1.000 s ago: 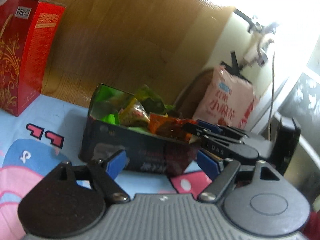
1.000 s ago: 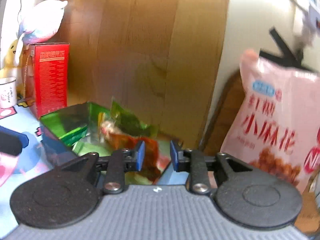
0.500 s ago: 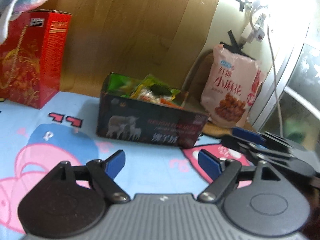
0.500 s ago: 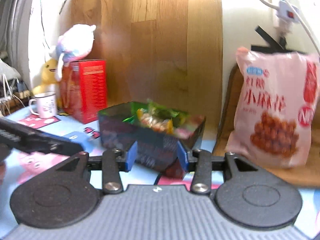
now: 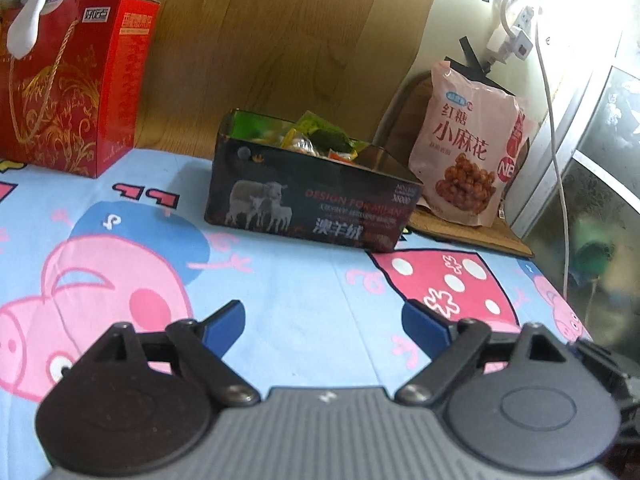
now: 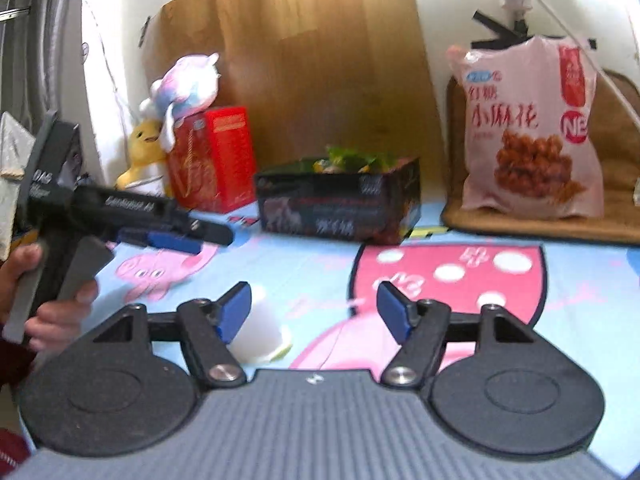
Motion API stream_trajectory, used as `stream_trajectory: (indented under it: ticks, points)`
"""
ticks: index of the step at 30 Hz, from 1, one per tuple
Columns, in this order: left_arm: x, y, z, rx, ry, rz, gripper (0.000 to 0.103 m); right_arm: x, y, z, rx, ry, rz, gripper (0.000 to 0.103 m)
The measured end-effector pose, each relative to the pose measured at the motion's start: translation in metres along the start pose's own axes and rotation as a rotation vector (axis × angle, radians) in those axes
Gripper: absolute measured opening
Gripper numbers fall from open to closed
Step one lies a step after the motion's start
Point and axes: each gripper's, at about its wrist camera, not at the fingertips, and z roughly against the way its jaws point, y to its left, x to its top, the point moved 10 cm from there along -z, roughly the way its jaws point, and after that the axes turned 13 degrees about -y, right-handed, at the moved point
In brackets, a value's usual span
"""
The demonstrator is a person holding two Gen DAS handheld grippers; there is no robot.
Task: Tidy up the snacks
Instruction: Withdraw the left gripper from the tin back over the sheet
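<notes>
Cartoon-print cloth [image 5: 312, 280] spread over the surface, dark open box [image 5: 316, 204] heaped with wrapped snacks [image 5: 320, 138] set toward the wooden back panel, pink snack bag [image 5: 468, 148] propped just beside it, red carton [image 5: 68, 84] well apart, left gripper [image 5: 322, 322] and right gripper [image 6: 314, 310] both just opened wider, nothing held, white object [image 6: 260, 332], possibly a cup, seen blurred under the right one.

The left gripper [image 5: 322, 322] points forward and slightly downward, its 2 blue-padded fingers [image 5: 222, 320] spread wide with nothing between them; its jaws have just been opening. In the right wrist view a hand [image 6: 44, 292] grips its handle (only fingertips and a dark red sleeve edge show). The right gripper [image 6: 314, 310] also has parted fingers [image 6: 394, 312], empty between the pads, and has just been opening.
</notes>
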Motion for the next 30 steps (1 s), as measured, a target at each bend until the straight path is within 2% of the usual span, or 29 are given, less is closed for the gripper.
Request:
stream_trajectory:
  ticks: [10,22,30]
  points:
    - [-0.019,0.011,-0.004,0.008,-0.011,0.044,0.090,-0.028,0.027,-0.017,0.039,0.107,0.057,0.076]
    - [-0.012,0.007,0.004,-0.004,-0.094,0.026,0.090,-0.033,0.023,-0.022,0.025,0.144,0.037,0.078]
    - [-0.012,0.006,0.004,-0.019,-0.088,0.025,0.090,-0.035,0.027,-0.025,0.030,0.154,0.034,0.078]
